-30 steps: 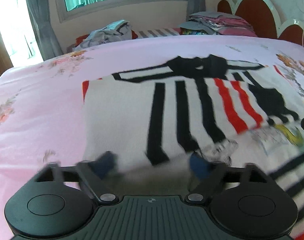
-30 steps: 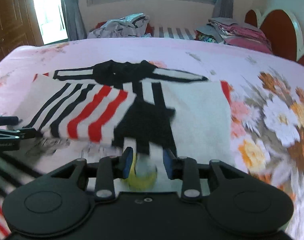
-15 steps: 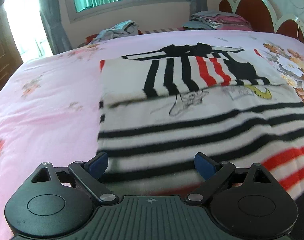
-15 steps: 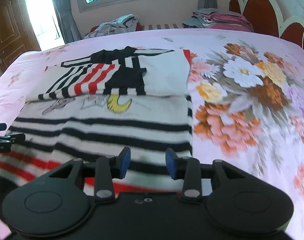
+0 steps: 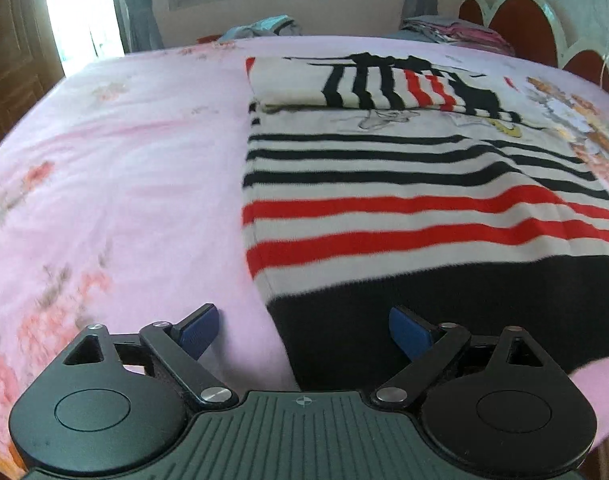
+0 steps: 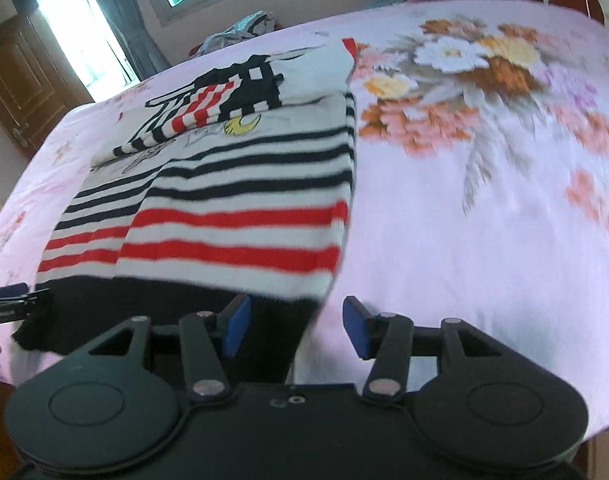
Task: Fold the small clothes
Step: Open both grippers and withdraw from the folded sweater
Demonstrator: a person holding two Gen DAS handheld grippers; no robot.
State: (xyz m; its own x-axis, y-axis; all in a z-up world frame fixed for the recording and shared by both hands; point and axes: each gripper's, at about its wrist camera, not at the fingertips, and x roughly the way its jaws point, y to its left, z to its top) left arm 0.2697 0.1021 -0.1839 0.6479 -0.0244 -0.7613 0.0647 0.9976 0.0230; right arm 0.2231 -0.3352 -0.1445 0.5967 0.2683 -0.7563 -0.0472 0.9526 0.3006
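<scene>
The striped sweater (image 5: 404, 200) lies flat on the pink bed (image 5: 124, 180), sleeves folded in. The left tool (image 5: 303, 330) has just been narrowing yet gapes wide at the black hem's left corner. The right tool (image 6: 294, 328) has just been widening, gripping nothing, at the right corner.

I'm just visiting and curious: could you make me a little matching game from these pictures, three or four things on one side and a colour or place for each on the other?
Things:
1. bedsheet
2. hem band of the striped shirt
3. gripper pads
4. moon print

Descriptions:
a. yellow
b. pink with flowers
c. blue
d. black

Pairs: 1-b, 2-d, 3-c, 4-a
</scene>
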